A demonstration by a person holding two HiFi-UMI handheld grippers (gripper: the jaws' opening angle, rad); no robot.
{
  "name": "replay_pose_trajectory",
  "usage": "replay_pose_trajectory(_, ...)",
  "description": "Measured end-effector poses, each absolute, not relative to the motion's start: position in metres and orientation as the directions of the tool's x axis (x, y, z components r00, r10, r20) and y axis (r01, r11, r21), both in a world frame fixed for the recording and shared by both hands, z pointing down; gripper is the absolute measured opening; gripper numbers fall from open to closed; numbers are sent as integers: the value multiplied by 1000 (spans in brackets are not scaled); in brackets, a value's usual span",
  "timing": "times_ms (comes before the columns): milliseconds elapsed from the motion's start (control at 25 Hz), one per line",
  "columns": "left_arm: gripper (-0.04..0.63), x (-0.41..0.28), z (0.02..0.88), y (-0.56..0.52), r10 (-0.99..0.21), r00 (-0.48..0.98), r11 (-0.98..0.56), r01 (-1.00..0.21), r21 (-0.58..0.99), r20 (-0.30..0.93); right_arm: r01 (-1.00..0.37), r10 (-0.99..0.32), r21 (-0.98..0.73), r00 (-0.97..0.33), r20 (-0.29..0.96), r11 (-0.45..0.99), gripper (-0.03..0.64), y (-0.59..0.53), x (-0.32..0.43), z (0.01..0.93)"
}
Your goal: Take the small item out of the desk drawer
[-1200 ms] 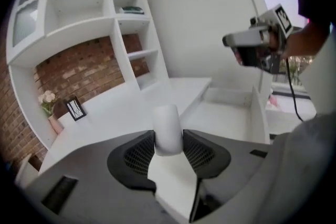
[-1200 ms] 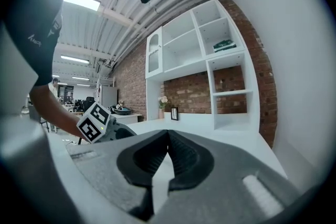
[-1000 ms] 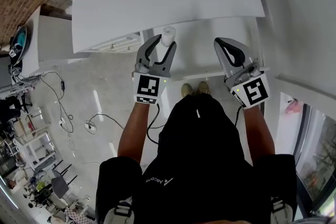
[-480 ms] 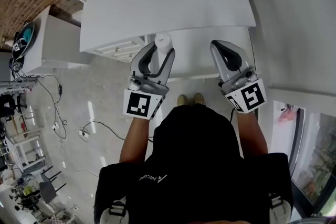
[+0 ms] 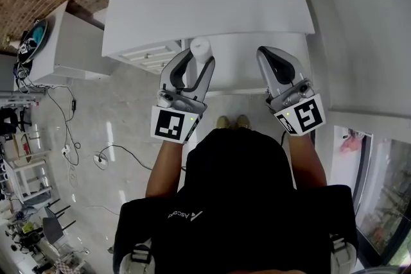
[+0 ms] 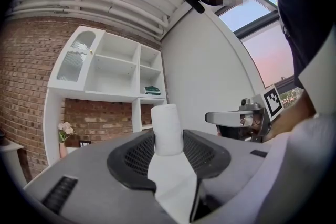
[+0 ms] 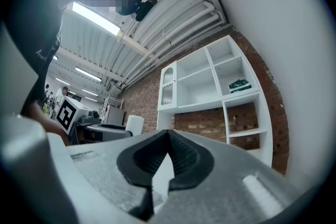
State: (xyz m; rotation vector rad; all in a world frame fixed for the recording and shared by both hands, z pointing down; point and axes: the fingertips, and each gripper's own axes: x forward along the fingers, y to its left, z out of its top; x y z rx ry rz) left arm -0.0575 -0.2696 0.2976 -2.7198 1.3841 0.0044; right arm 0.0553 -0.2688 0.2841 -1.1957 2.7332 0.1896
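Note:
A small white cylinder (image 5: pixel 200 47) stands upright between the jaws of my left gripper (image 5: pixel 200 57), which is shut on it and holds it up in front of the white desk top (image 5: pixel 205 3). In the left gripper view the white cylinder (image 6: pixel 167 126) sticks up out of the left gripper (image 6: pixel 168 139), gripped by the black ribbed pads. My right gripper (image 5: pixel 266 53) hovers to the right at the same height, shut with nothing in it. Its black pads (image 7: pixel 181 157) meet at the tip. Below both grippers lies the pulled-out white drawer (image 5: pixel 239 77).
A white drawer unit (image 5: pixel 151 56) stands under the desk at the left. A white shelf unit (image 6: pixel 107 78) against a brick wall (image 6: pixel 29 86) faces the grippers. Cables (image 5: pixel 70 131) trail over the grey floor at the left. A white wall (image 5: pixel 359 29) runs along the right.
Both grippers have shifted slightly up the picture, the left one still holding the white cylinder. The head view has panned a little. Over the last half second almost nothing moved.

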Motion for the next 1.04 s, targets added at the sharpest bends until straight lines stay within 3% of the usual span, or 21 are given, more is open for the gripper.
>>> replay_pose_trajectory(1040,167,-61,301,-269,-798,602,-597,-796,-100,-26,-739,-723,71,-671,-164,670,0,-270,54,292)
